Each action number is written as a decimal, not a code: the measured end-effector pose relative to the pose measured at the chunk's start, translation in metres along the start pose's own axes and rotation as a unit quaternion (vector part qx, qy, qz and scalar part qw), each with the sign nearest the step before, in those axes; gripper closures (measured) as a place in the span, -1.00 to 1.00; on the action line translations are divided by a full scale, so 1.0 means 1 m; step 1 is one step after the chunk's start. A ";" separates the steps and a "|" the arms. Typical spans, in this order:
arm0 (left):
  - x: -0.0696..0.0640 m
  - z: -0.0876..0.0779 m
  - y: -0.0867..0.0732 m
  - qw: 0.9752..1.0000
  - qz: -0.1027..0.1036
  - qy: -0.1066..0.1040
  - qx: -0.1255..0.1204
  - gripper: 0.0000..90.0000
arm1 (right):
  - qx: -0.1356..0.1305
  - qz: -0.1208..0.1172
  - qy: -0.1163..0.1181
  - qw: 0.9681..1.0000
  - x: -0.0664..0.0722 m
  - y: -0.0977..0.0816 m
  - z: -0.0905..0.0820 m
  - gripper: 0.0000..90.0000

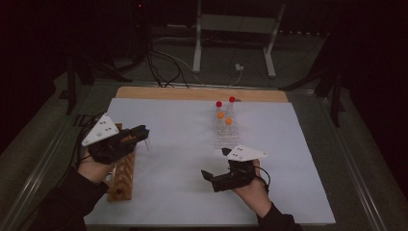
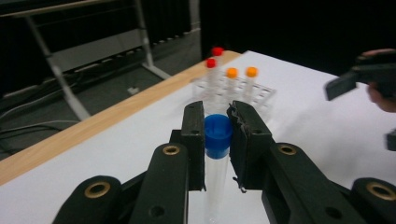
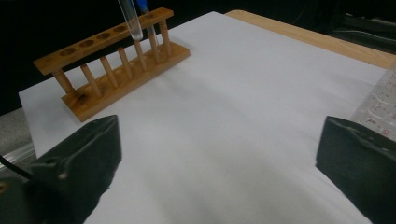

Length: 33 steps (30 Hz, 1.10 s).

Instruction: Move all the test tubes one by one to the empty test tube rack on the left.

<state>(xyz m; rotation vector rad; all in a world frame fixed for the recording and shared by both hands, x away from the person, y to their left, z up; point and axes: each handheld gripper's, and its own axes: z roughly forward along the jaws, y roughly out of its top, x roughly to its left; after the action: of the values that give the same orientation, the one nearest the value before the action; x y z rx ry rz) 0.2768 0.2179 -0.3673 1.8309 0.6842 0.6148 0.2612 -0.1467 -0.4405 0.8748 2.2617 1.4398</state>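
Observation:
My left gripper (image 1: 143, 132) (image 2: 217, 114) is shut on a clear test tube with a blue cap (image 2: 217, 133), pads pressing the cap from both sides. In the high view the tube (image 1: 148, 143) hangs just above the far end of a wooden tube rack (image 1: 124, 175) at the left. The right gripper view has the tube's round bottom (image 3: 130, 18) hovering over that wooden rack (image 3: 107, 70). My right gripper (image 1: 216, 163) (image 3: 219, 154) is open near the front middle of the white sheet, with nothing between its jaws.
A clear plastic rack (image 1: 226, 132) (image 2: 261, 95) stands at the back middle, holding two red-capped tubes (image 1: 219, 104) and two orange-capped tubes (image 1: 221, 115). A white sheet (image 1: 183, 192) covers the wooden table. Beyond the far edge are cables and a metal stand (image 1: 197, 43).

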 end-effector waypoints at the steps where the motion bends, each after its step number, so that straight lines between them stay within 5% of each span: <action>1: 0.004 -0.004 0.000 1.000 -0.002 0.007 -0.001 0.72 | 0.000 -0.001 0.001 1.000 0.000 0.000 0.000 -1.00; 12: 0.041 -0.030 -0.012 0.997 -0.031 0.073 -0.001 0.72 | -0.001 -0.003 0.013 1.000 0.000 0.000 0.001 -1.00; 21: 0.065 -0.037 -0.031 0.991 -0.052 0.123 0.010 0.72 | 0.001 -0.008 0.017 1.000 0.002 -0.001 0.001 -1.00; 27: 0.076 -0.034 -0.046 0.987 -0.070 0.145 0.017 0.72 | 0.000 -0.009 0.018 1.000 0.002 0.000 0.001 -1.00; 33: 0.079 -0.026 -0.059 0.985 -0.076 0.149 0.029 0.72 | 0.001 -0.009 0.019 1.000 0.002 -0.001 0.001 -1.00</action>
<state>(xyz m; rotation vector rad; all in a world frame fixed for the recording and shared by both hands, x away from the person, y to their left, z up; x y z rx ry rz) 0.3048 0.3072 -0.4067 1.7357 1.0410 0.7814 0.2598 -0.1446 -0.4414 0.8318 2.2937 1.4586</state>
